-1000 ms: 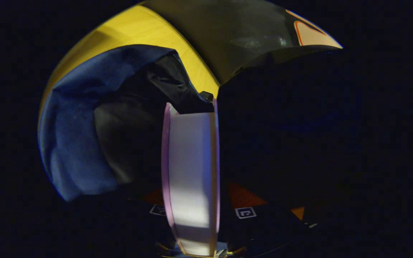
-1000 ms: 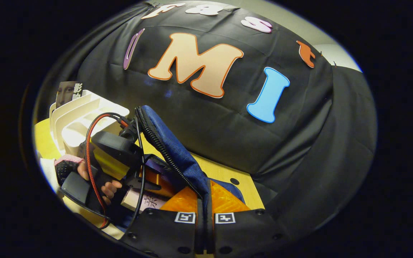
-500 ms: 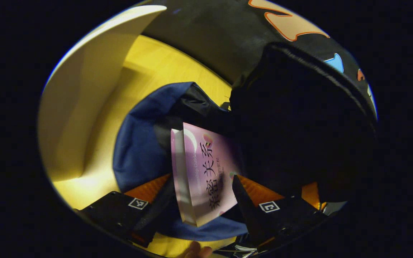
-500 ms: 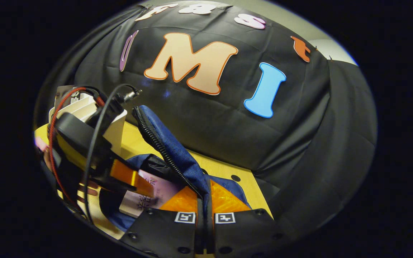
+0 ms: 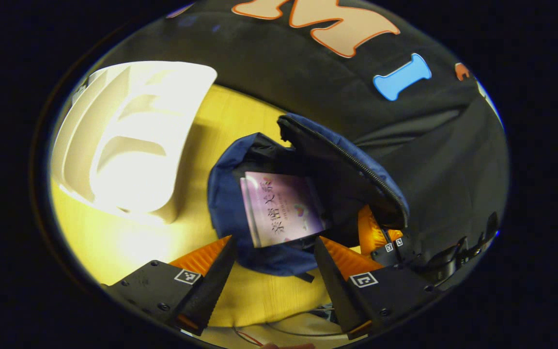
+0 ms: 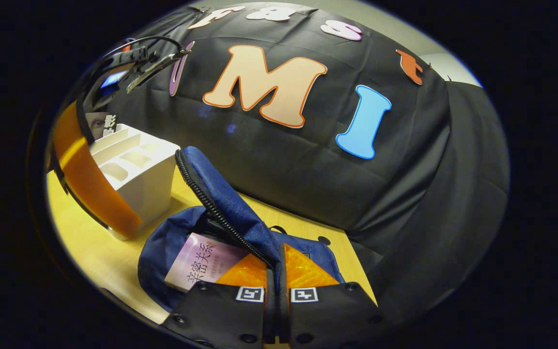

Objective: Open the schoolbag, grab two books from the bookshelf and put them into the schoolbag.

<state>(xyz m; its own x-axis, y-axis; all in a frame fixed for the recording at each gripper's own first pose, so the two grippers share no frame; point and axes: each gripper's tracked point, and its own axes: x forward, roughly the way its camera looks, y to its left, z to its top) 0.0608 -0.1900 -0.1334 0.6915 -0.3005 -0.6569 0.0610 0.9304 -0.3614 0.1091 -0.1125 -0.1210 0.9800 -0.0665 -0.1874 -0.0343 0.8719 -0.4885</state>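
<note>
The left gripper (image 5: 271,252) hangs above the near rim of the schoolbag (image 5: 225,203) with its jaws spread wide and nothing between them; there is free air around both fingers. The right gripper (image 6: 276,286) pinches the raised flap (image 6: 230,203) of the bag, jaws pressed together on the cloth, and in the left gripper view it shows at the flap's lower edge (image 5: 393,245). The flap stands up and back, so the mouth of the bag gapes toward the left gripper.

A book (image 5: 284,208) with a pale purple cover lies inside the bag, flat and slightly tilted, its near corner close to the rim (image 6: 201,261).

The bag is blue woven cloth with a dark lining and a zip along the flap's edge. A white plastic bookshelf (image 5: 129,140) with slanted dividers stands just beside the bag, and another book (image 6: 99,123) stands in its far slot.

Everything rests on a yellow wooden table (image 5: 129,237). The black cloth wall (image 6: 405,194) hangs close behind the bag.
</note>
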